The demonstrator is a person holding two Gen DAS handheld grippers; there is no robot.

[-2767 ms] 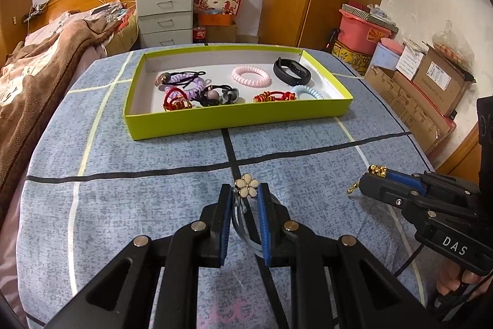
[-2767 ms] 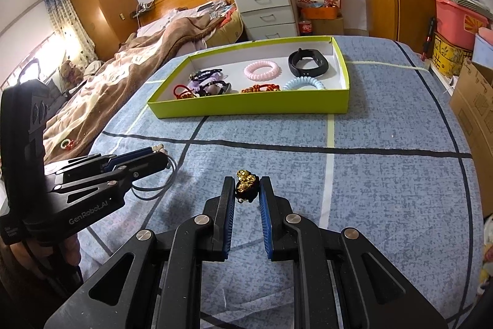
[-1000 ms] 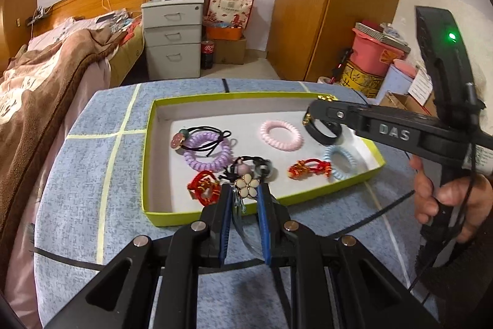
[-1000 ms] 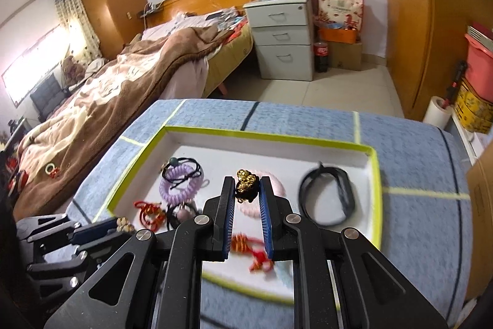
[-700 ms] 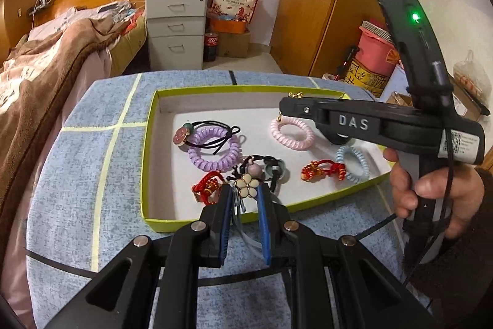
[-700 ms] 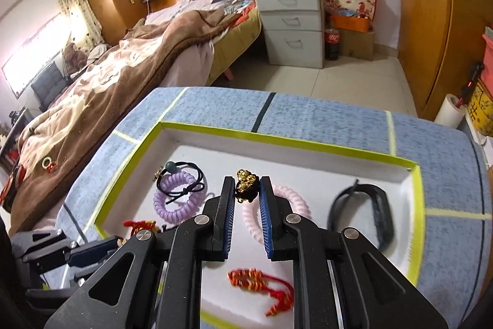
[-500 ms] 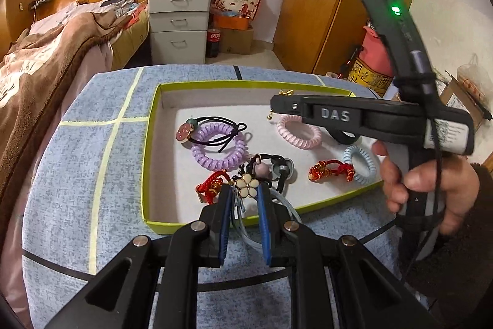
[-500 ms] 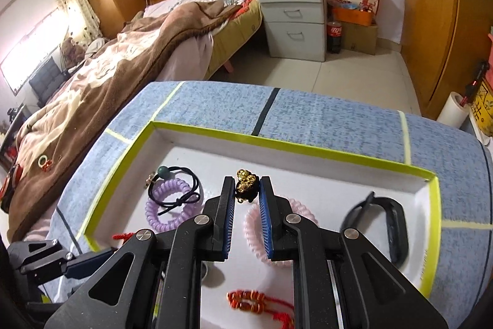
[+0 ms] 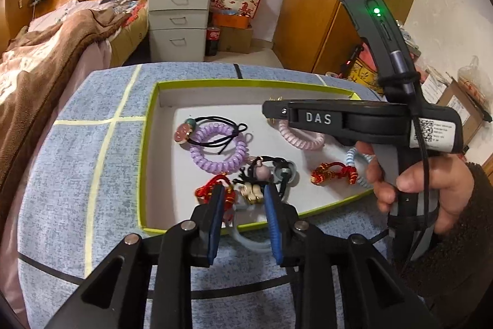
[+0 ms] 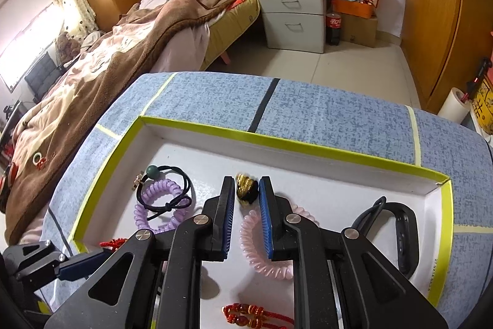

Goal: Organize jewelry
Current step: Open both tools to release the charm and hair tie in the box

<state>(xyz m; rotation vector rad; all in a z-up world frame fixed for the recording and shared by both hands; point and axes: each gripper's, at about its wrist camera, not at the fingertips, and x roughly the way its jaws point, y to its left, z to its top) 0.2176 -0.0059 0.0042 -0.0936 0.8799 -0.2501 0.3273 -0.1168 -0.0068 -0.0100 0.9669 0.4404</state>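
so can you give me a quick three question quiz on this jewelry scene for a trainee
1. Pick one: what sits between the fingers of the right gripper?
A. a small gold and black charm
B. a silver ring
C. a blue glass bead

2. True or false: the black rubber wristband lies inside the lime-green cardboard tray.

3. Fill the gap: the thin black elastic tie with the green bead lies across the ____ plastic spiral hair tie.

Key: 1 A; 2 true; 3 purple
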